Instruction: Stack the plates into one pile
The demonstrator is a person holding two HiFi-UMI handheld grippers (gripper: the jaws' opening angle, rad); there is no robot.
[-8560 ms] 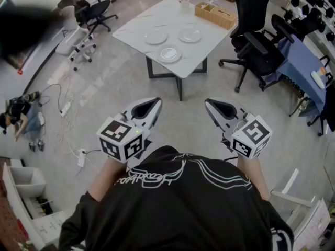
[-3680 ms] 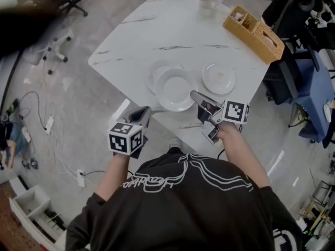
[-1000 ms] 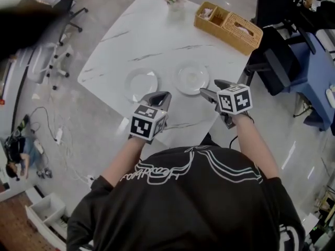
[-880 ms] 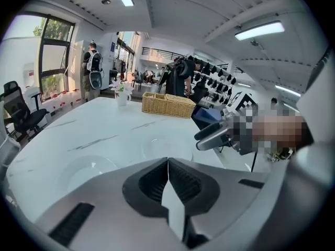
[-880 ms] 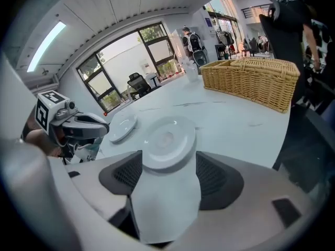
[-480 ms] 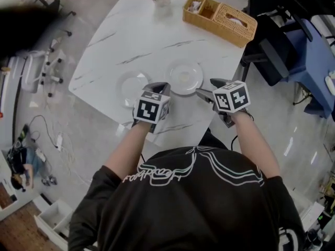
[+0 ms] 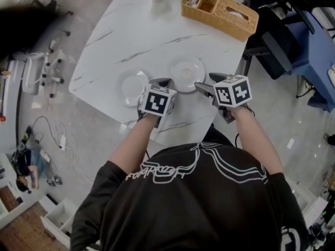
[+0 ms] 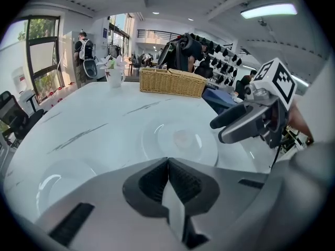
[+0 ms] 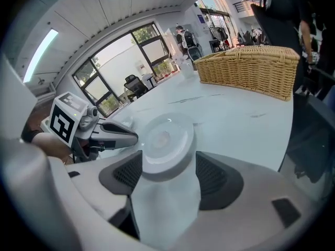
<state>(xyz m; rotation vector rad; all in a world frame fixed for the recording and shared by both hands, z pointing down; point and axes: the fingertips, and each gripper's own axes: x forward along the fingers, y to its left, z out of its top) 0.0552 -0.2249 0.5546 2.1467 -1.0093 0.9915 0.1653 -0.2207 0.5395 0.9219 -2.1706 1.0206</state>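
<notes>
The right gripper [image 9: 168, 169] has its jaws spread wide with nothing held. Through the gap, the right-hand plate [image 9: 166, 136] lies flat on the table [image 9: 246, 116], just ahead of the pads and in line with them. The head view puts those jaw tips right at the plate's near rim, though I cannot tell whether they touch it. The left gripper [image 8: 167, 161] has its jaws pressed together on nothing. It hovers just beside the same plate, between it and the left-hand plate [image 7: 131, 86], which sits a little apart nearer the table's left edge. Whether that one is a single plate or a pile I cannot tell. A wicker basket [image 7: 220, 5] stands well clear at the far side.

The likely next step is a pinch on the rim. The main risk is a jaw tip striking the rim rather than slipping under it, which would push the glazed plate across the smooth marble. A shallow bite could also let the plate tilt and drop. The two grippers are close enough to knock together.
</notes>
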